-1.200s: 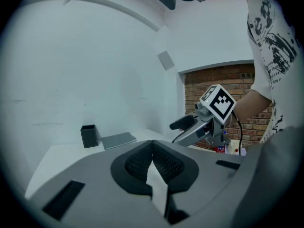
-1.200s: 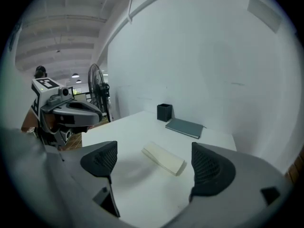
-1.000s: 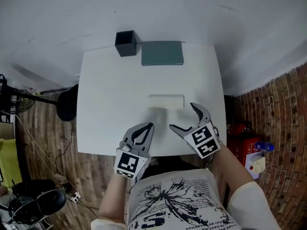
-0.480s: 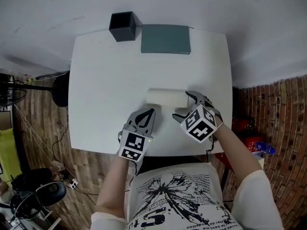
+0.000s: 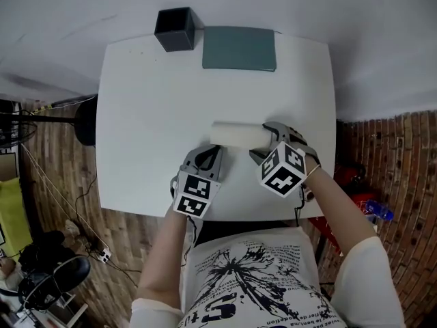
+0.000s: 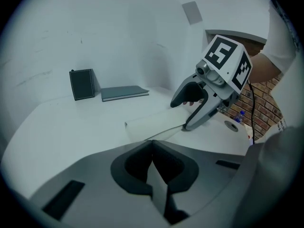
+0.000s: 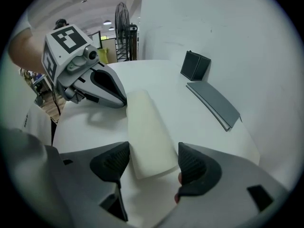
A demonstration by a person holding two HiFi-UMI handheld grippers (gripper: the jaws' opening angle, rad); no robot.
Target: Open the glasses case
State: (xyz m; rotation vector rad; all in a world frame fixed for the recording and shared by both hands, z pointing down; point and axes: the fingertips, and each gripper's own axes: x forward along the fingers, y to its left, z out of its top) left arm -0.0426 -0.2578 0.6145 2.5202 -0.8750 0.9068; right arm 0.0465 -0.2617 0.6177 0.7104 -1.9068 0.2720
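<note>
L tool (image 5: 216,152) jaws shut; R tool (image 5: 262,142) jaws closing (case (image 5: 234,135) between).

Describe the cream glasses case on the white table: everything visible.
The cream, matte, oblong glasses case lies flat and closed on the white table, edges rounded; no seam or hinge is clear. Its right end sits between the right gripper's closing jaws, not yet clamped. The shut left gripper's tip is by its near left corner; contact cannot be judged.
</note>
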